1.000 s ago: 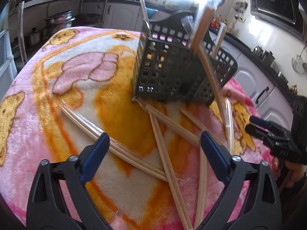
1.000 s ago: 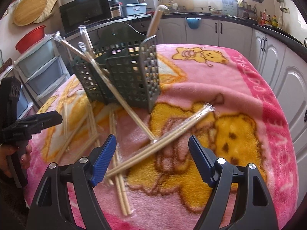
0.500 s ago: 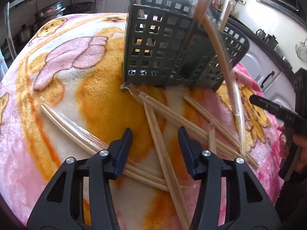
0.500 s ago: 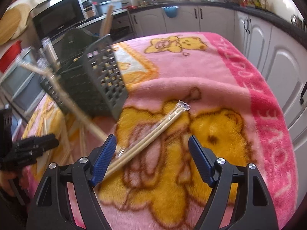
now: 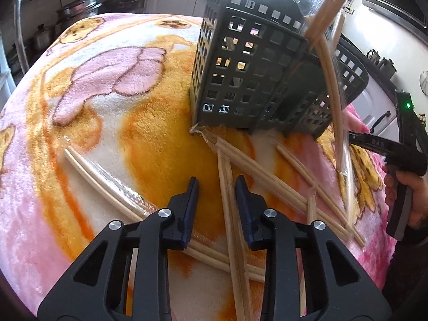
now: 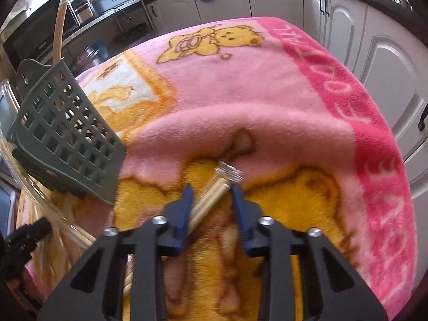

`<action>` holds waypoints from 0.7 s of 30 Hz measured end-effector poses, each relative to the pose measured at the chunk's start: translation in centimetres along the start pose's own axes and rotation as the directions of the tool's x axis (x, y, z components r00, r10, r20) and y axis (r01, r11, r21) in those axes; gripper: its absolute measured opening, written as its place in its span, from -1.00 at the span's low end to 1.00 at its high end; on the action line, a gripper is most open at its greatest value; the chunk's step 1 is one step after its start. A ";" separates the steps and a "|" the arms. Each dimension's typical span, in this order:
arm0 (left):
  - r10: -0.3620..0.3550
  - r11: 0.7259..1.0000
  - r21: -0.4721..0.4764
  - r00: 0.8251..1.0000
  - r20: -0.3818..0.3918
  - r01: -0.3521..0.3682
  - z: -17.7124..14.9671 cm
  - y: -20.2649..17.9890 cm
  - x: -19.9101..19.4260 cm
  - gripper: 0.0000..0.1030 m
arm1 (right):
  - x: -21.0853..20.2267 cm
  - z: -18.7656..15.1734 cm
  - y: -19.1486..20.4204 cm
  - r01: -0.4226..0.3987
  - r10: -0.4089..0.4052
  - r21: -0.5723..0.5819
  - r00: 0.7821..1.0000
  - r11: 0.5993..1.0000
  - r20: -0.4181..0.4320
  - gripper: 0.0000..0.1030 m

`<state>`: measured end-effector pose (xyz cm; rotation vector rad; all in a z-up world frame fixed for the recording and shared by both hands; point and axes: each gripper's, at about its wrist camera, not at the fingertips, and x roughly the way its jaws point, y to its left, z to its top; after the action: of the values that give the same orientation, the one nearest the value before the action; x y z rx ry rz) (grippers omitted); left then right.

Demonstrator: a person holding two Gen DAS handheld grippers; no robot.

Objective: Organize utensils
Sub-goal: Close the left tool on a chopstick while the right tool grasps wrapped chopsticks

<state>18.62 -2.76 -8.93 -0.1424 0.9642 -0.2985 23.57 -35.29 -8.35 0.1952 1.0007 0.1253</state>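
Two hand-held grippers over a surface covered by a pink and orange bear-print blanket (image 5: 128,123), with a dark grey perforated utensil basket (image 5: 256,80) standing on it. Several pairs of wooden chopsticks in clear plastic sleeves lie scattered on the blanket in front of the basket; further sleeved pairs stand in the basket and lean out over its rim.

Left gripper (image 5: 216,190): pointed steeply down, jaws narrow and closing. One sleeved chopstick pair (image 5: 227,187) runs up between the blue pads (image 5: 191,203) toward the foot of the basket; it lies just beside the right-hand pad, and a gap shows on the other side, so the pads do not yet press on it. A second pair (image 5: 107,176) lies diagonally across the blanket and passes under the left finger. More pairs (image 5: 294,160) cross one another to the right, near the basket's base.

Right gripper (image 6: 211,200): also tilted down, jaws narrow and closing around the end of another sleeved chopstick pair (image 6: 214,195), which lies on a yellow bear figure well apart from the basket. The pair touches the left pad; a small gap remains at the right pad. The crimped end of the sleeve projects just beyond the fingertips.

In the left wrist view the person's hand (image 5: 401,187) holds the right gripper's handle at the far right edge
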 end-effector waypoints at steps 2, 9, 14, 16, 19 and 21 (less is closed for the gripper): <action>0.001 1.000 0.007 1.000 0.001 -0.001 0.4 -0.1 0.3 -0.60 | -0.4 -0.2 -0.8 -0.008 0.008 0.018 1.000 1.000 0.012 -0.74; -0.065 0.997 -0.050 0.998 -0.009 0.064 1.0 2.2 0.4 -0.90 | -2.5 -0.7 -2.0 -0.024 0.020 0.048 0.997 0.999 0.074 -0.86; -0.077 0.994 -0.074 0.997 0.018 0.078 0.9 3.3 -0.8 -0.93 | -5.1 -0.9 -0.5 -0.077 0.077 -0.010 0.985 0.997 0.152 -0.87; -0.091 0.992 -0.082 0.995 0.041 0.094 0.8 3.5 -1.7 -0.93 | -6.1 -0.8 0.6 -0.086 0.094 -0.051 0.980 0.995 0.177 -0.88; -0.109 0.989 -0.089 0.989 0.094 0.118 0.7 3.4 -3.6 -0.93 | -7.9 -0.9 2.4 -0.109 0.130 -0.109 0.969 0.988 0.212 -0.88; -0.119 0.987 -0.092 0.985 0.129 0.131 0.9 3.4 -5.0 -0.93 | -9.1 -0.9 3.6 -0.116 0.148 -0.145 0.961 0.983 0.234 -0.88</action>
<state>17.36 2.04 -5.38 -0.3104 0.8495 -0.3530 17.83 -33.49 -0.56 0.1542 0.7306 0.2818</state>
